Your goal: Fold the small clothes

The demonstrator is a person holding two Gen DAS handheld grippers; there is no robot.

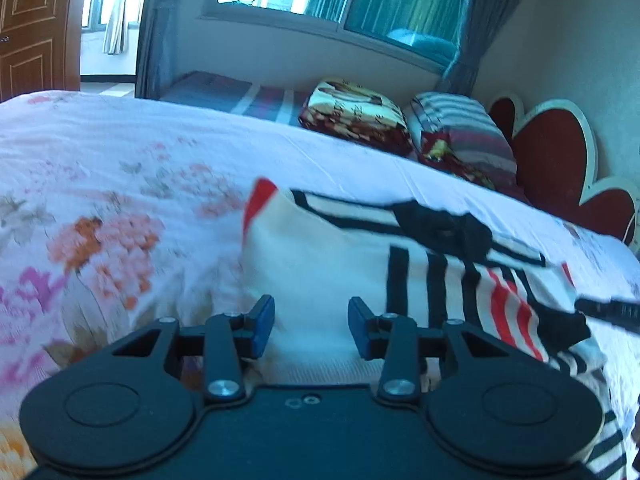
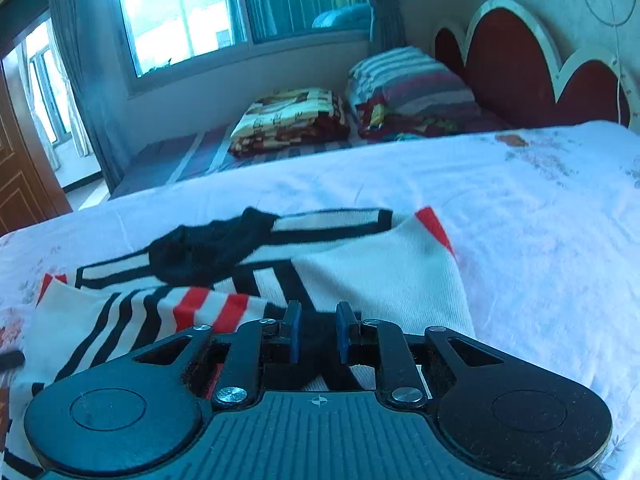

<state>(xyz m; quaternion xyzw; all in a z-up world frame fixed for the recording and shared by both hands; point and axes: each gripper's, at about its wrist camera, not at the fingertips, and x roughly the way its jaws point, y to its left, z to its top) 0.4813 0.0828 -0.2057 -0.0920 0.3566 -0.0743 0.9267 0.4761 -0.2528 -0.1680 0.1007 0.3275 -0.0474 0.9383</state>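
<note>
Floral bedding (image 1: 120, 168) is seen covering the bed, with a red headboard (image 2: 516, 76) behind. On it, a small white garment (image 1: 328, 276) with black and red stripes is laid. The left gripper (image 1: 311, 326) is held released above its white part. The right gripper (image 2: 318, 332) is clenched on dark fabric of the garment.

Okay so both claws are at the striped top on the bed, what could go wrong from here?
1. The right claw has its pads partly closed around the black cuff of the striped top; if the grip is shallow, the sleeve may slip out mid-fold.
2. The left claw is open over the white part, so one-sided pulling could drag the top askew.
3. The floral bedsheet is soft; a low pinch might catch it too.
</note>
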